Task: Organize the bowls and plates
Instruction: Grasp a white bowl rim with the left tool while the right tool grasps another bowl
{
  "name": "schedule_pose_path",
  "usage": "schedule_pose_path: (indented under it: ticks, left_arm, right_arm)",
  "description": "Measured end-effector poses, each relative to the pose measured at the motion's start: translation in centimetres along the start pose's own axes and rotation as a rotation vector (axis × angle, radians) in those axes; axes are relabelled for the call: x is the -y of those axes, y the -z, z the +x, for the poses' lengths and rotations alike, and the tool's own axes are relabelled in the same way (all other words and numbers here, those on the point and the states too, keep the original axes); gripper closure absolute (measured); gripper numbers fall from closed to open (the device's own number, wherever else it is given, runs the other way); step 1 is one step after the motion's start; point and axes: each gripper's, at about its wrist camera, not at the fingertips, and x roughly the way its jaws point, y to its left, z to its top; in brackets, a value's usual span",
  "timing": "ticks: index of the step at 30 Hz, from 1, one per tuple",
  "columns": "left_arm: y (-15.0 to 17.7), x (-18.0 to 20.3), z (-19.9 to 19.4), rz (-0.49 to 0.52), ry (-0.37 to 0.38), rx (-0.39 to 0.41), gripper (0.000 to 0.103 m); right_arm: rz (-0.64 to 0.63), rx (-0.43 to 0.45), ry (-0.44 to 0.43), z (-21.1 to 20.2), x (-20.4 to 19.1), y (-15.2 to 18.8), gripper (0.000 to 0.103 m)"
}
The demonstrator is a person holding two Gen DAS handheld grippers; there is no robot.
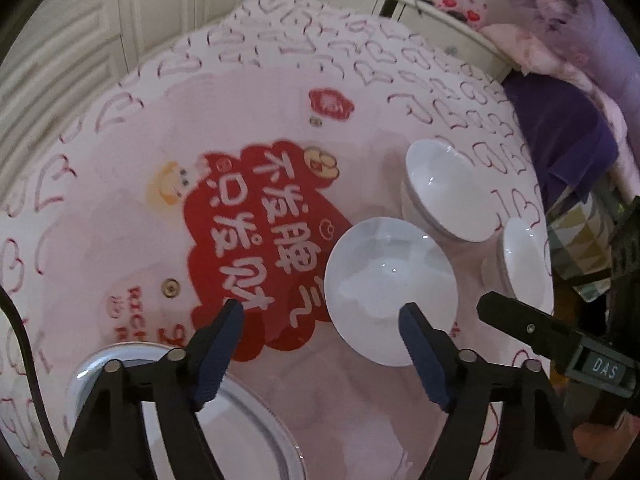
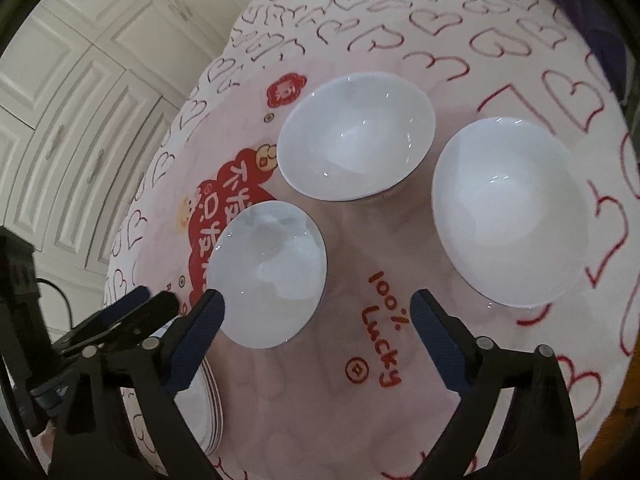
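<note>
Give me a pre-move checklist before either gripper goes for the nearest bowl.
1. Left gripper open and holding nothing: ok.
2. Right gripper open and holding nothing: ok.
3. Nearest bowl upright and nothing in it: ok.
4. Nearest bowl apart from the far bowl and the right bowl, so nothing gets dragged along: ok, a gap of tablecloth shows on both sides.
5. Plate stack out of the path: not ok, it sits right under the left gripper's fingers.
6. The two grippers apart from each other: cannot tell; they look close in both wrist views.
</note>
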Motion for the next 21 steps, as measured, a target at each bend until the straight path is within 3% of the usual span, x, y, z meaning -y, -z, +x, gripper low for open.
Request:
schedule_pose_path:
  ticks: [6,8,12,14,16,21]
  left_arm:
    - [-1.3,-0.8,4.5,-0.037,0.041,-0.069,0.047]
    - [-2.0,-1.0,5.9,-0.049,0.055,-0.087,0.053]
    - [-2.8,-1.3,7.9,-0.09,0.09,-0.125,0.077]
    - [-3.3,-1.7,9.2,-0.124,0.11,-0.152,0.09]
    - [-3.6,-2.4,10.1,-0.164,0.14,-0.172,0.098]
    - [-4.0,-3.0,10.5,-0.184,0.141,-0.148,0.099]
  right_arm:
    - [0.01,-0.046,-0.001,2.3,0.6,-0.5,0.028]
    - [0.008,-0.058,-0.002,3.0,0.6,-0.7,0.04]
    - [-0.005,-0.09,-0.002,4.6,0.2,-1.2,0.058]
    - [-0.011,-0.104,-0.001,5.3,0.1,-1.4,0.077]
    - [-0.027,-0.108,0.0,5.7,-0.2,-1.4,0.089]
    - [-0.082,-0.1,0.021,5.6,-0.8,-1.1,0.092]
